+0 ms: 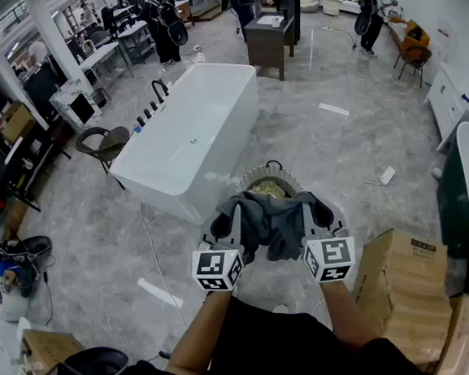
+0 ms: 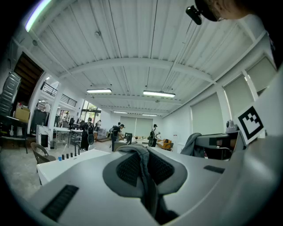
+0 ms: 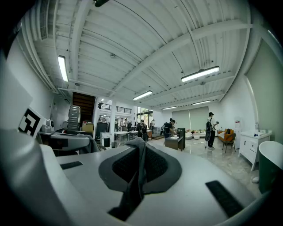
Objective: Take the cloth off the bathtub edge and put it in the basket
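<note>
Left gripper: my left gripper [image 1: 224, 224] is clamped tight on a thin fold of the grey cloth [image 1: 268, 220]; its own view shows the fabric running down between the pads.
Right gripper: my right gripper [image 1: 322, 214] is closed the same way on the other side of the cloth.
Cloth: off the bathtub, hanging bunched between both grippers in the middle of the frame, over the basket [image 1: 254, 175].
Risk, spread: the cloth looks about as wide as the basket mouth, so I judge a corner could drape over the rim or drop to the floor [image 1: 124, 233].
Risk, release: if one side lets go before the other, the cloth would swing toward the held side and could miss.
Risk, grip: each pinch holds only a narrow fold, which could slip.
Pose: both forearms reach forward from the lower middle, grippers side by side and about level, marker cubes facing up.
Bathtub: the bathtub [image 1: 193, 129] stands upper left of the basket, well apart from my grippers.
</note>
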The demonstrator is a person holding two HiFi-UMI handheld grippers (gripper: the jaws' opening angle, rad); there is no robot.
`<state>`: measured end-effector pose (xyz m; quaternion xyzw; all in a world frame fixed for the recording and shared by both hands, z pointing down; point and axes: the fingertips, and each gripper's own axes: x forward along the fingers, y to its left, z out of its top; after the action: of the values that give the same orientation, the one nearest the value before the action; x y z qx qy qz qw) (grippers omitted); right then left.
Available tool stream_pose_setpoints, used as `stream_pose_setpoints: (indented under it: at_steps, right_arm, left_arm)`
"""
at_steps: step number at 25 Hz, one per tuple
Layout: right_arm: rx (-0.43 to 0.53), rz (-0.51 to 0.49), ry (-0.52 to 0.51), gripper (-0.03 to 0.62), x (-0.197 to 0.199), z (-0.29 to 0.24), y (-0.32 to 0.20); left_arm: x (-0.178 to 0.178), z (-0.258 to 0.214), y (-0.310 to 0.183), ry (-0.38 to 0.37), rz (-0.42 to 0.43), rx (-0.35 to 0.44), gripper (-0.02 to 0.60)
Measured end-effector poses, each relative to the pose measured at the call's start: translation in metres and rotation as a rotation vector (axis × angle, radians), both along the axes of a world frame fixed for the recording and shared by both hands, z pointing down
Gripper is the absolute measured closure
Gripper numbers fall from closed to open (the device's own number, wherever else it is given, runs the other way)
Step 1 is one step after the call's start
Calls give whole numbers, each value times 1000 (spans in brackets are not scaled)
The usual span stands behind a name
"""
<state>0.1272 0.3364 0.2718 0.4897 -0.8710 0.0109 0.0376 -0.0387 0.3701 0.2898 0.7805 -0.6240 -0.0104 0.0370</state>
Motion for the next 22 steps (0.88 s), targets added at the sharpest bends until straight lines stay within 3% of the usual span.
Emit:
stream_pose_setpoints:
  at_steps: [13,19,22]
  right_arm:
    - [-38,-7,-12,557,-3,21,8]
    - [-51,10,-11,557,-2,22,-12]
    - [-53,15,-8,557,-9,18,-22]
  left_arm:
    - [2,15,5,-1,8,-10,545]
    - [-7,10,-14,52,45,-24,545]
    - [-9,8,-24,40,61,-24,545]
